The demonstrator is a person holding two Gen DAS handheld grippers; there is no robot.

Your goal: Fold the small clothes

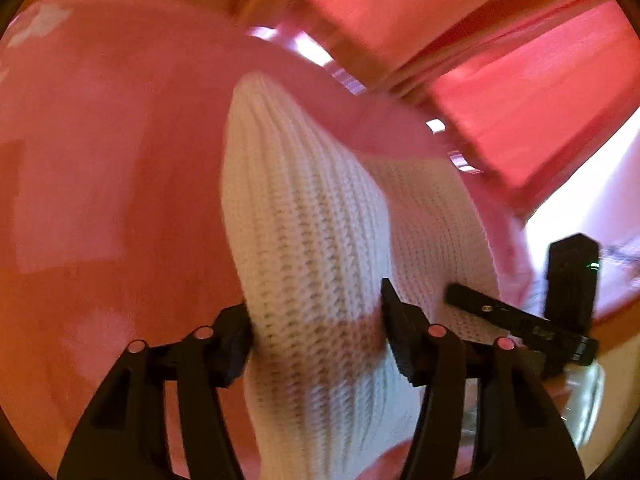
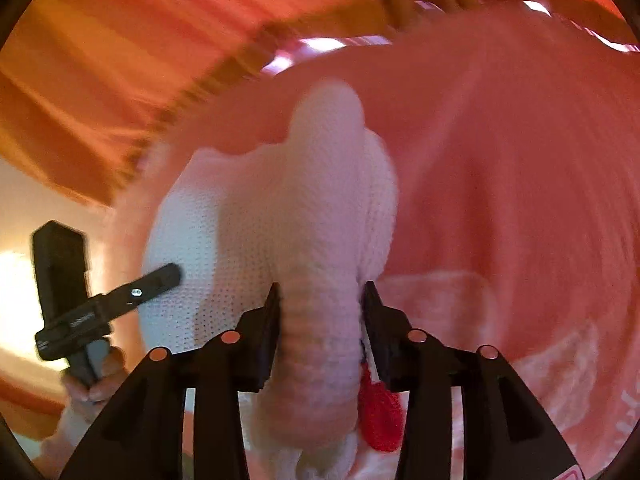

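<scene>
A white ribbed knit garment (image 1: 312,220) is bunched up and lifted over a pink cloth surface (image 1: 100,160). In the left wrist view my left gripper (image 1: 318,340) is shut on a thick fold of it, and the cloth fills the gap between both pads. My right gripper (image 2: 322,316) is shut on another bunched roll of the white knit garment (image 2: 280,208). A small red knit piece (image 2: 380,412) hangs by its right finger. Each view shows the other gripper's finger (image 1: 500,314) (image 2: 152,280) against the garment's far edge.
A red-orange striped fabric (image 1: 540,100) (image 2: 100,80) hangs behind the pink surface (image 2: 520,180). A hand (image 2: 96,384) holds the left gripper's handle at the lower left of the right wrist view. A bright pale area (image 1: 592,200) lies beyond the surface's edge.
</scene>
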